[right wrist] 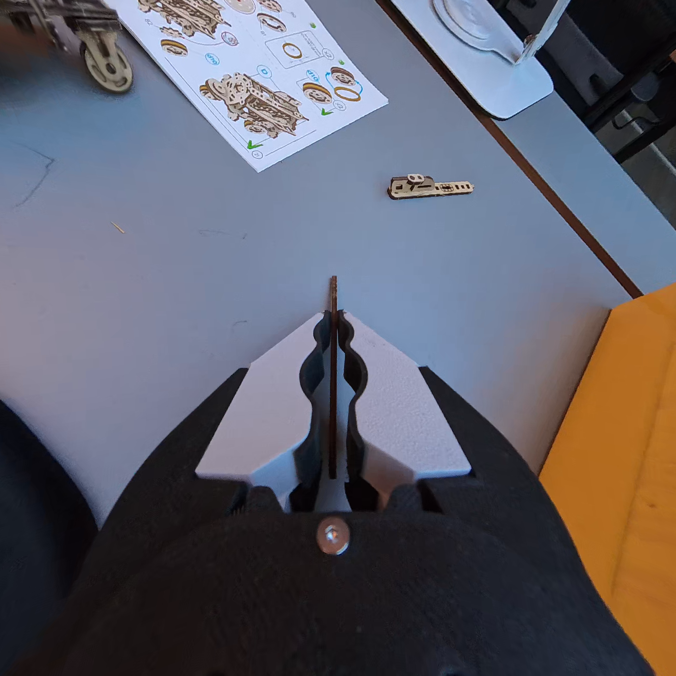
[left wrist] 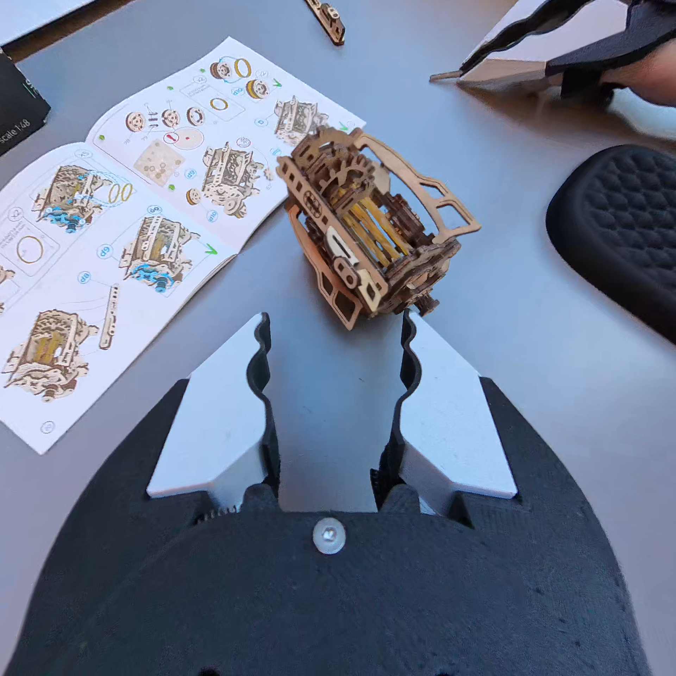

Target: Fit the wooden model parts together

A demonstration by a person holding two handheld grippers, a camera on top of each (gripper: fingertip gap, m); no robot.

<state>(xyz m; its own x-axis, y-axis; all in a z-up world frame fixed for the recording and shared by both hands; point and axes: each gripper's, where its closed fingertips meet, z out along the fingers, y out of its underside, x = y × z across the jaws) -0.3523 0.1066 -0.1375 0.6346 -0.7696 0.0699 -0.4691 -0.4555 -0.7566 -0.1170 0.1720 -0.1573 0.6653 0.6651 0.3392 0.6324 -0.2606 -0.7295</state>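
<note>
The partly built wooden model (left wrist: 369,226), with gears and yellow bands inside, lies tilted on the grey table (left wrist: 494,402). My left gripper (left wrist: 333,317) is open and empty just in front of it; its right fingertip (left wrist: 406,320) nearly touches the model's near end. My right gripper (right wrist: 333,312) is shut on a thin flat wooden piece (right wrist: 333,365), seen edge-on and sticking out past the tips. It also shows in the left wrist view (left wrist: 541,47) at the top right. A small wooden strip part (right wrist: 429,187) lies loose on the table (left wrist: 329,22).
An open instruction booklet (left wrist: 128,219) lies left of the model (right wrist: 256,73). A black mesh pad (left wrist: 622,226) is at the right, a black box (left wrist: 18,102) at the far left. An orange surface (right wrist: 622,439) and a white stand base (right wrist: 494,62) lie right of my right gripper. My right fingertips sit around 25 centimeters from my left ones.
</note>
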